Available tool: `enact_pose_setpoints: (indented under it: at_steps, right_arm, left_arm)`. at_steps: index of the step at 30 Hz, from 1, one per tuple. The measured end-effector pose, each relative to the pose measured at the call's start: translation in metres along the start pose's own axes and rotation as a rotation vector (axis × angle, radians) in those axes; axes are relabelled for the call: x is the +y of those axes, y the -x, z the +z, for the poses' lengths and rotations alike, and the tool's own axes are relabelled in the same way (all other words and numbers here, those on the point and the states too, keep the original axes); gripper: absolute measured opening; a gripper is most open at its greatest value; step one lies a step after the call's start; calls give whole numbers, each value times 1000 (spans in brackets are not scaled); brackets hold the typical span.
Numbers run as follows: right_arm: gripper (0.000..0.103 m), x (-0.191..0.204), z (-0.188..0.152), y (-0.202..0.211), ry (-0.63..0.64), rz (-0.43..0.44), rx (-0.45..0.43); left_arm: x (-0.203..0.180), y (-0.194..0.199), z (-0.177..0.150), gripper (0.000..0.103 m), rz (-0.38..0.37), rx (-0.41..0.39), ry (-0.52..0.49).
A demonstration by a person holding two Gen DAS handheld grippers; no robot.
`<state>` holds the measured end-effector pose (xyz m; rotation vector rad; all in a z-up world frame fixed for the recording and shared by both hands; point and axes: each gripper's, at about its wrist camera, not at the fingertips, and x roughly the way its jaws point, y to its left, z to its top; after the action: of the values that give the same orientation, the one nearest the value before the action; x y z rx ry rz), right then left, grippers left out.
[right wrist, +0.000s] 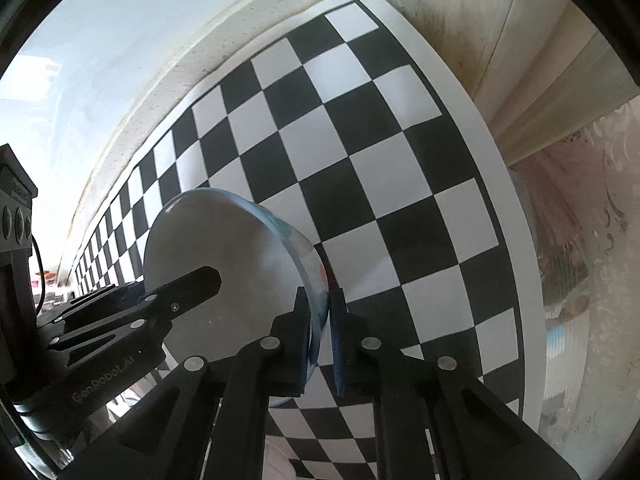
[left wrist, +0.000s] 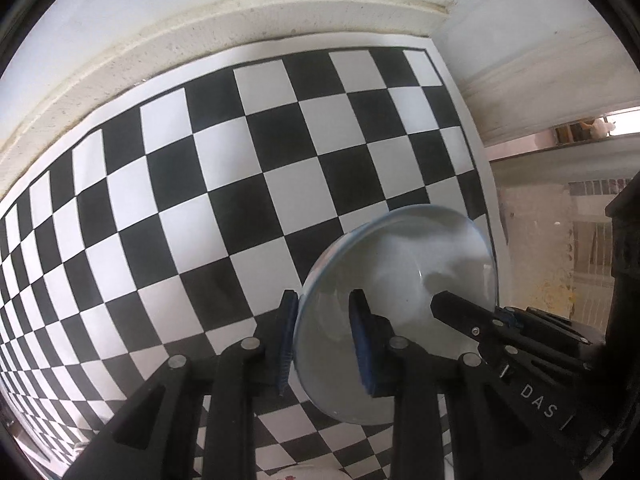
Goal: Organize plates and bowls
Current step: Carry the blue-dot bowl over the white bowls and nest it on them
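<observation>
Blue-padded fingers [left wrist: 362, 344] of the left claw [left wrist: 324, 340] are pinching one rim of a pale bowl [left wrist: 400, 280], while the right claw [right wrist: 320, 332], nearly pressed together, is pinching the opposite rim, the bowl hanging tilted above the checkered bench [left wrist: 240, 180]. With both grips sitting only on thin glazed edges, uneven pulling is risking a slip and a drop onto the bench.

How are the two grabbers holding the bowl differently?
The left hand-held gripper pinches the bowl on its left rim, and its inner finger looks like it leaves a small gap. The right hand-held gripper pinches the opposite rim tightly. Both straddle the rim with blue pads, lifting the tilted bowl above the checkered board.
</observation>
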<state>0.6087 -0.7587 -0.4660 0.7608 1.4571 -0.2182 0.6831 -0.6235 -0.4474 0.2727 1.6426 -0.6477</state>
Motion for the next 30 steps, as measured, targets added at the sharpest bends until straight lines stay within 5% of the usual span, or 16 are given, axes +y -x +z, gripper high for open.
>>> enact_pose_setpoints:
  at_steps: [13, 30]
  right_arm:
    - [11, 14, -44, 45, 70, 30, -31]
    - [11, 51, -178, 70, 166, 54, -32]
  left_arm:
    - [0, 65, -62, 23, -19, -71, -1]
    - [22, 99, -176, 23, -11, -69, -12]
